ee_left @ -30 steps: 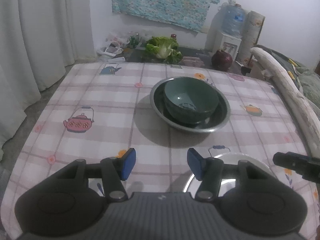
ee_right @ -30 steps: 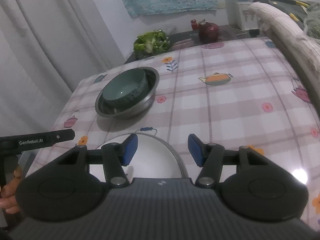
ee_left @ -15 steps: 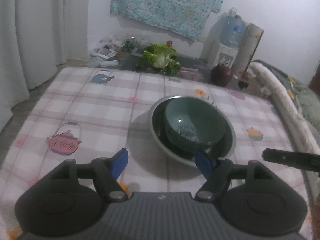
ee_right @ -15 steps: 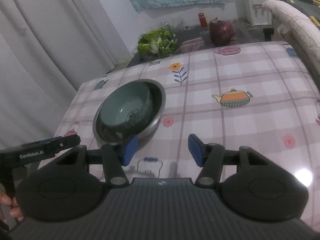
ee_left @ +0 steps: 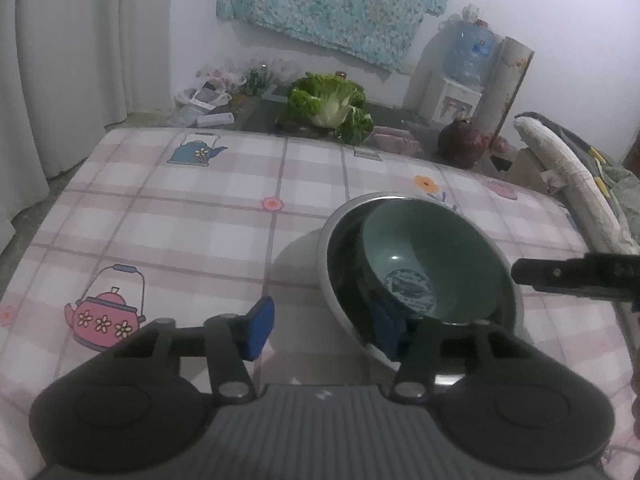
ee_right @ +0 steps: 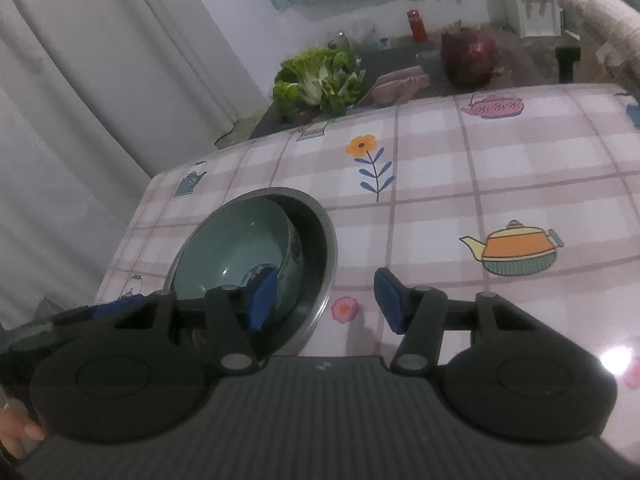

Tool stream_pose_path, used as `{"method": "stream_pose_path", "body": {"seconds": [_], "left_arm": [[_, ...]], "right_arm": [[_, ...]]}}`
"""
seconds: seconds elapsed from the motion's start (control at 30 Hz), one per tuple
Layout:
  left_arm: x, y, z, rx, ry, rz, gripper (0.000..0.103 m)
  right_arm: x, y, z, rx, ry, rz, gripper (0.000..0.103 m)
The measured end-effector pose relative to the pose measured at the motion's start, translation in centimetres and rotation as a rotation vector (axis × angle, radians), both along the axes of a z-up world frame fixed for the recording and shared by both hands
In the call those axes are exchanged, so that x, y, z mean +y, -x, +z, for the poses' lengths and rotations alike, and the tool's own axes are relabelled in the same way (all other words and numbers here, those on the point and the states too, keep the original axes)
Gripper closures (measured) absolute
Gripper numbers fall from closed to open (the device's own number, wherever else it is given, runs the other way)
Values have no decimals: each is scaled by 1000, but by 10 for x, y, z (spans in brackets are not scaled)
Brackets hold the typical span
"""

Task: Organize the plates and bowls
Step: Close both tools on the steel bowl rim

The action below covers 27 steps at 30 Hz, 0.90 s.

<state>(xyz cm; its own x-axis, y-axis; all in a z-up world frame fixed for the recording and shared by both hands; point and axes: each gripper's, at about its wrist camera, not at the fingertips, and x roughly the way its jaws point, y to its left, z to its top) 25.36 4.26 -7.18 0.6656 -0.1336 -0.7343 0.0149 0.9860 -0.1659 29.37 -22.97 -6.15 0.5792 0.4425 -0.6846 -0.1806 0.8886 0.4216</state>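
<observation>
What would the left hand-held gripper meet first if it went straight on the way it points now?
Probably the metal bowl: the left hand-held gripper has its closing jaws astride the near rim, one pad outside, one inside by the green bowl. Depth is unclear.

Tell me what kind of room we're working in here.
Most likely a lived-in home room: a teapot-print tablecloth, a water dispenser by the wall, and leafy greens on a low table behind.
</observation>
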Motion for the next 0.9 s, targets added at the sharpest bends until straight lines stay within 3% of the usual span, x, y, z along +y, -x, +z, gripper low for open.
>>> {"method": "stream_pose_path", "body": {"seconds": [0.07,0.33,0.67,0.8,0.9], "left_arm": [[1,-4,-5,12,7,-2,60],[2,-23,-19,41,50,-15,70],[0,-30,-25,44,54,-6,74],[-4,-31,-25,36,45,-21,85],[-9,-31,-24,36,21,-15,86]], "right_arm": [[1,-9,-6,13,-7,0,55],[6,-33,-29,69,-24,3,78],[18,-41,-42,91,-44,30,86],[17,-41,-42,86,-58,32,90],[18,-39,-41,77,-61,39,93]]}}
